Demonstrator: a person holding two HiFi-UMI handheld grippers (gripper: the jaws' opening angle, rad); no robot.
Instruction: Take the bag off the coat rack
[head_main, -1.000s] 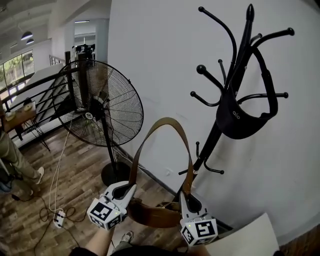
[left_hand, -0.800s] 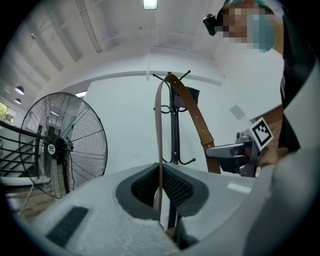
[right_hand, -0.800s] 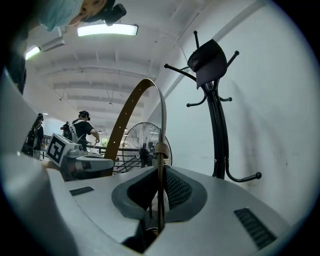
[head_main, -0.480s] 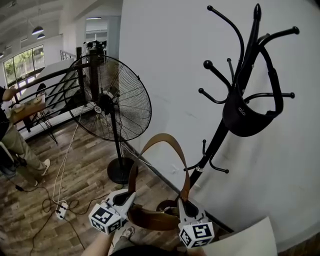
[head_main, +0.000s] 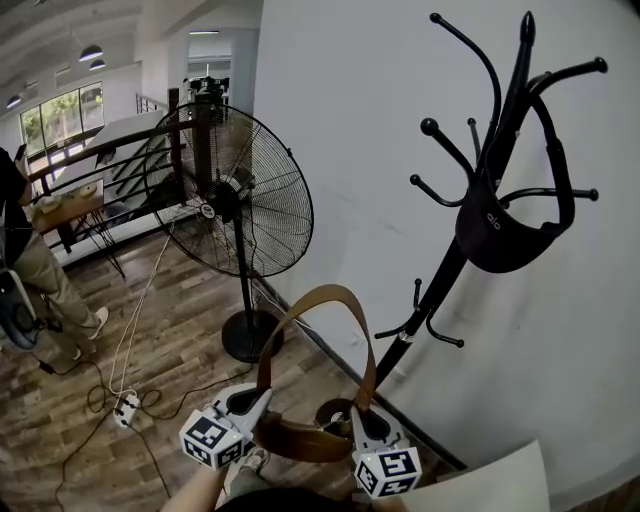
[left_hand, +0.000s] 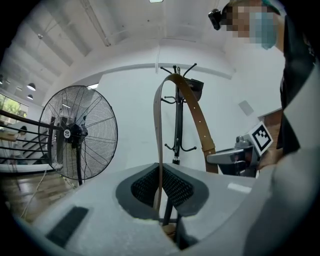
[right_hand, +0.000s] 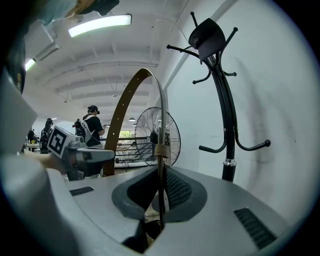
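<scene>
A brown leather bag (head_main: 298, 441) hangs low between my two grippers, clear of the black coat rack (head_main: 470, 235), and its strap (head_main: 322, 296) arches up above them. My left gripper (head_main: 262, 401) is shut on the strap's left end (left_hand: 159, 125). The right gripper (head_main: 357, 413) is shut on the other end (right_hand: 161, 125), just under its loop. A black bag (head_main: 505, 245) still hangs from the rack's upper hooks, far above and to the right of both grippers. In the left gripper view the rack (left_hand: 178, 120) stands straight ahead by the wall.
A large standing fan (head_main: 235, 200) is left of the rack on the wood floor. A power strip (head_main: 125, 405) and its cables lie on the floor at the left. A person (head_main: 30, 270) stands at the far left. A white sheet (head_main: 490, 485) shows at the lower right.
Both grippers and the brown bag have sunk a little lower in the head view and drawn back from the rack. Both grips on the strap are unchanged.
</scene>
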